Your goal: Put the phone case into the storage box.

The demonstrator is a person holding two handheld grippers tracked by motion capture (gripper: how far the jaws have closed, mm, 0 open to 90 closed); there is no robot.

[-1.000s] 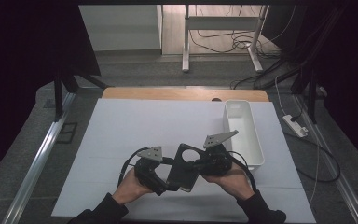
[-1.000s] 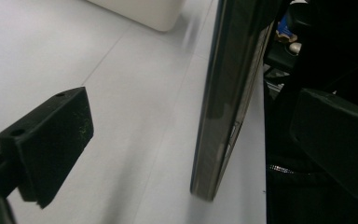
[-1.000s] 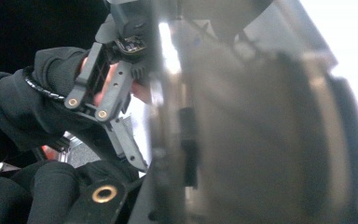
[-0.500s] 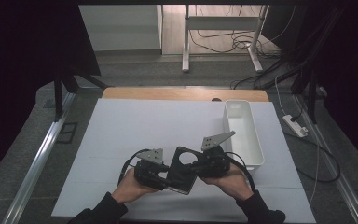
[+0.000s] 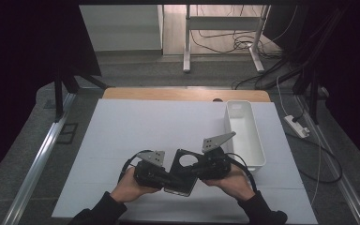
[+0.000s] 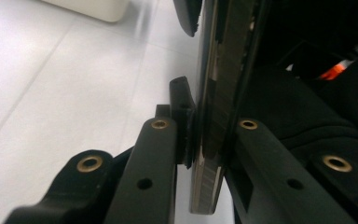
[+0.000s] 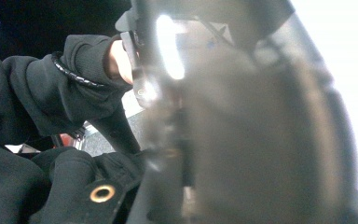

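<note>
Worktop (image 5: 136, 126): white, with a bin (image 5: 243, 133) at right.
Plate (image 5: 183, 171): black, holed, near front edge.
Left hand-held gripper (image 5: 165, 177): just closed, clamping plate's edge.
Right hand-held gripper (image 5: 193, 169): clamped on plate.

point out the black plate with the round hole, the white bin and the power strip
black plate (image 5: 183, 171), high view, flat face below its hole
white bin (image 5: 255, 140), high view, right wall
power strip (image 5: 296, 126), high view, its middle

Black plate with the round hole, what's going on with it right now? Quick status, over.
Left gripper jaws just closed, clamped on the black plate. Right gripper shut on its other edge. White bin off to the right, nothing blocking.
</note>
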